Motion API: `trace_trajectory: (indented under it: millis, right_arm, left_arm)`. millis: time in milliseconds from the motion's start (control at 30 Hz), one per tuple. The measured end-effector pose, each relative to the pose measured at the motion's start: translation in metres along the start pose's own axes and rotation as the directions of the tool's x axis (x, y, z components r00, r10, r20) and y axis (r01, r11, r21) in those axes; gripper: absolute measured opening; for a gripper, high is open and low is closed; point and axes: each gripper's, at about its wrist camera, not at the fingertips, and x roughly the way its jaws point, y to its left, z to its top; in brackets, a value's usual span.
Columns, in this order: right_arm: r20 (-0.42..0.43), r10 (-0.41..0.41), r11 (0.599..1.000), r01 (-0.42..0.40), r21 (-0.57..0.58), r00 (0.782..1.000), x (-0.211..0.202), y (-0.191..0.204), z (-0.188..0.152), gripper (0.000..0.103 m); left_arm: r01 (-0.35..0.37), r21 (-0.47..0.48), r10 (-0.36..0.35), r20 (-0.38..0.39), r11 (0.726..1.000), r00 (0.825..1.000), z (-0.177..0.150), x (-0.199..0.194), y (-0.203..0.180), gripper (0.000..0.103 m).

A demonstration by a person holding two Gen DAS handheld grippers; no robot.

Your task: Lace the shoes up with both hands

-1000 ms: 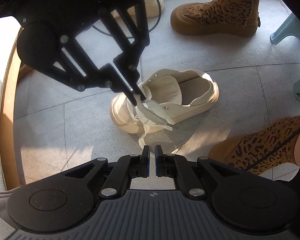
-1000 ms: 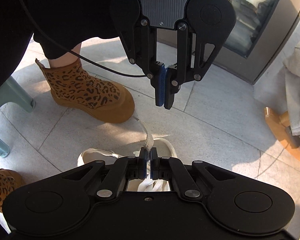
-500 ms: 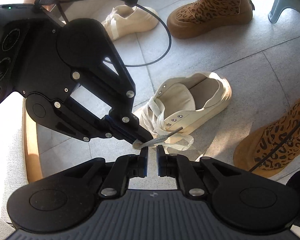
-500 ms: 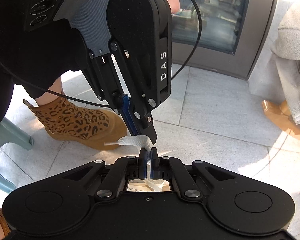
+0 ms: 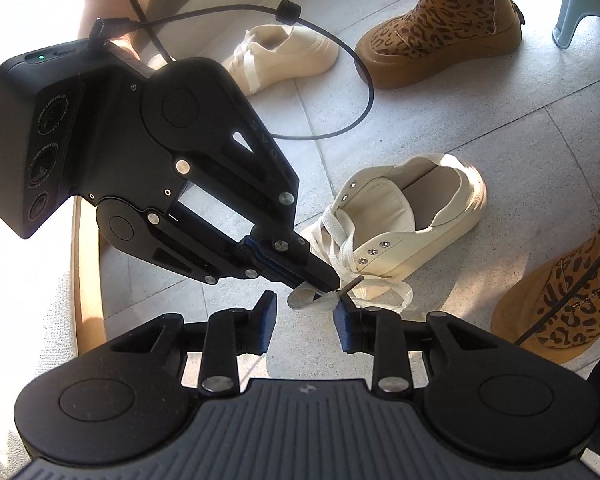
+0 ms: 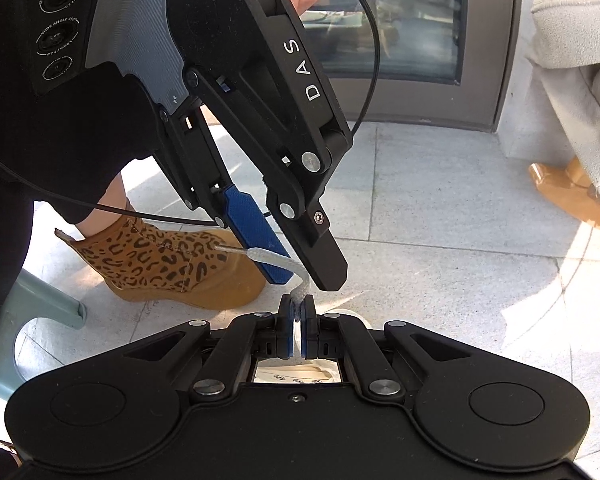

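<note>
Lace handoff in progress above the shoe, right tool to left tool.

The cream shoe (image 5: 404, 216) is lying on the tiled floor (image 5: 480, 112), toe toward both tools, eyelets only partly threaded. The right tool (image 5: 320, 282) is clamping the lace (image 5: 312, 296) near its free end. The lace end is sticking out sideways between the fingers of the left tool (image 5: 305, 320), whose jaws are opening and not yet pressing on it. The left tool is the nearer one.
</note>
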Motion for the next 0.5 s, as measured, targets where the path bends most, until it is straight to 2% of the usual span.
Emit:
trace_trajectory:
  millis: [100,333,500]
  right_arm:
    - [-0.006,0.000,1.000,0.000,0.004,1.000,0.0019,-0.0009,-0.0008,0.002]
    - [-0.017,0.005,1.000,-0.005,0.021,1.000,0.0049,-0.0045,-0.0042,0.002]
    - [-0.022,0.003,1.000,-0.002,0.020,1.000,0.0057,-0.0031,-0.0049,0.003]
  left_arm:
    - [0.013,-0.006,-0.013,0.027,1.000,1.000,0.0005,-0.0032,0.0016,0.028]
    - [0.062,-0.041,-0.060,0.037,0.997,0.997,0.0017,-0.0035,0.0046,0.005]
    - [0.090,-0.075,-0.088,0.025,0.993,0.996,0.0027,-0.0025,0.0072,0.002]
